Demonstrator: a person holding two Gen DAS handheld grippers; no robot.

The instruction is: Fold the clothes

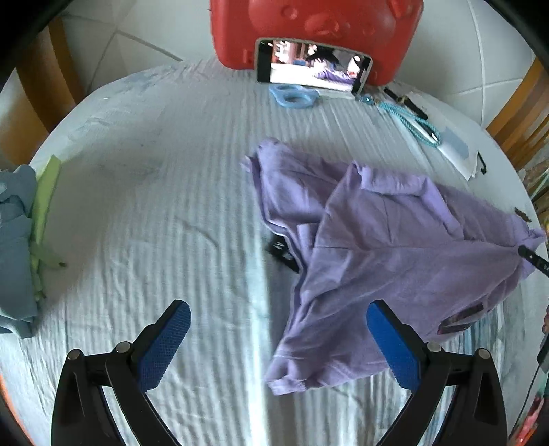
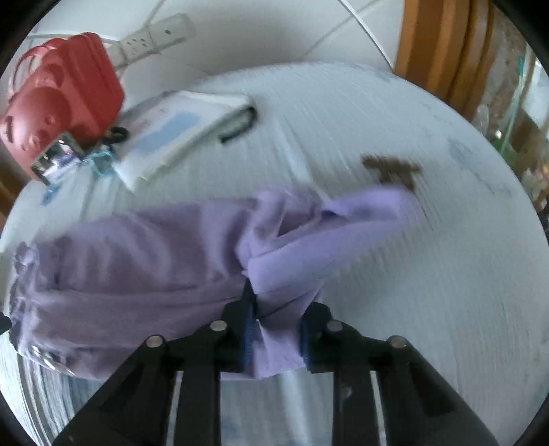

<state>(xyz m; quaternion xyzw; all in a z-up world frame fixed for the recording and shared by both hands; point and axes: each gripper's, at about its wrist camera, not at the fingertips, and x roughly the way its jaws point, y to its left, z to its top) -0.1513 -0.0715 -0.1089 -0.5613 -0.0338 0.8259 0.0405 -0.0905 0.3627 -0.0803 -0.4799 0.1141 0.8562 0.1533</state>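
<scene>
gripping purple shirt (image 2: pixel 144 260), right tool (image 2: pixel 276 329)

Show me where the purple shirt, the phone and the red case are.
purple shirt (image 1: pixel 394 247): left wrist view, middle of the spread fabric.
phone (image 1: pixel 312 65): left wrist view, middle of its lit screen.
red case (image 1: pixel 308 20): left wrist view, its embossed front above the phone.

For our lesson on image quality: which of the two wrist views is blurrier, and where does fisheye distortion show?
Right wrist view: heavy motion blur smears the purple shirt and the white cloth. Left wrist view: sharper overall; the phone reads clearly. Both: straight edges bow, and dark lens rims fill the corners.
</scene>
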